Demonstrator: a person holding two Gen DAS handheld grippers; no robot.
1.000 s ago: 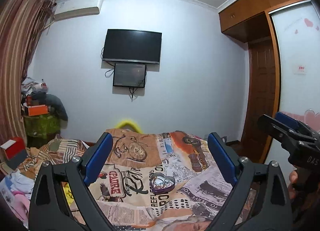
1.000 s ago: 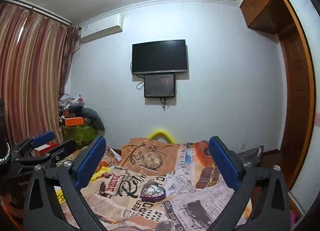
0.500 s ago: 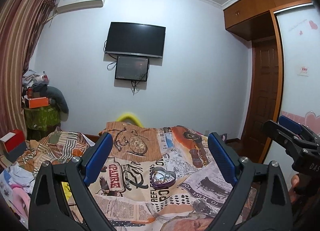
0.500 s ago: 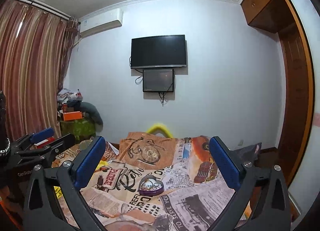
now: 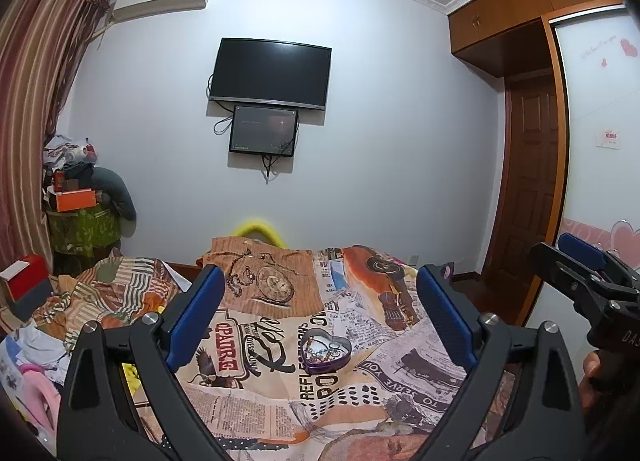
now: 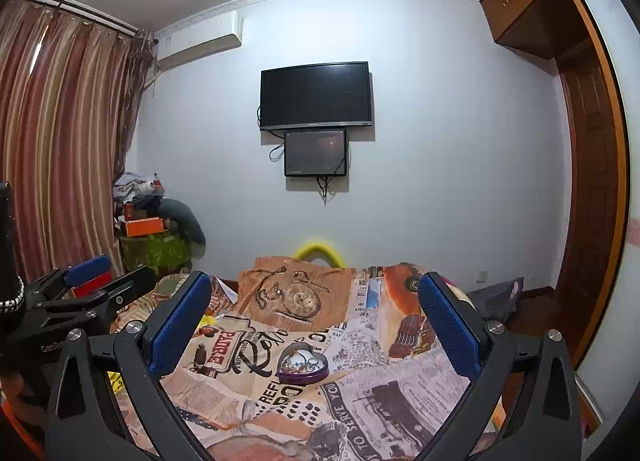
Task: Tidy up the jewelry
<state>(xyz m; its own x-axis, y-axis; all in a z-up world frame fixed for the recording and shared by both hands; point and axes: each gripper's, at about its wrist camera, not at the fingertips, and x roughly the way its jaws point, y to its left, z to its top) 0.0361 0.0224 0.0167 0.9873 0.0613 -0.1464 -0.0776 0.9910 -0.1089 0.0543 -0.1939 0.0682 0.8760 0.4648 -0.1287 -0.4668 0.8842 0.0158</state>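
- Bedroom; patchwork bedspread (image 5: 260, 389) ahead, heart-shaped tin (image 5: 326, 350) of jewelry on it.
- Left gripper (image 5: 318, 319) and right gripper (image 6: 314, 323), jaws spread, empty.
- Both views have dipped toward the tin; approach under way.

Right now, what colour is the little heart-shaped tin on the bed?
Purple, the heart-shaped tin shows best in the left wrist view.

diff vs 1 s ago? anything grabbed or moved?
Nothing grabbed or released. Both views sit slightly differently: the heart-shaped tin appears a little lower and farther right in the right wrist view than before. The left claw and right claw stay open and empty; the tin stays put on the bedspread.
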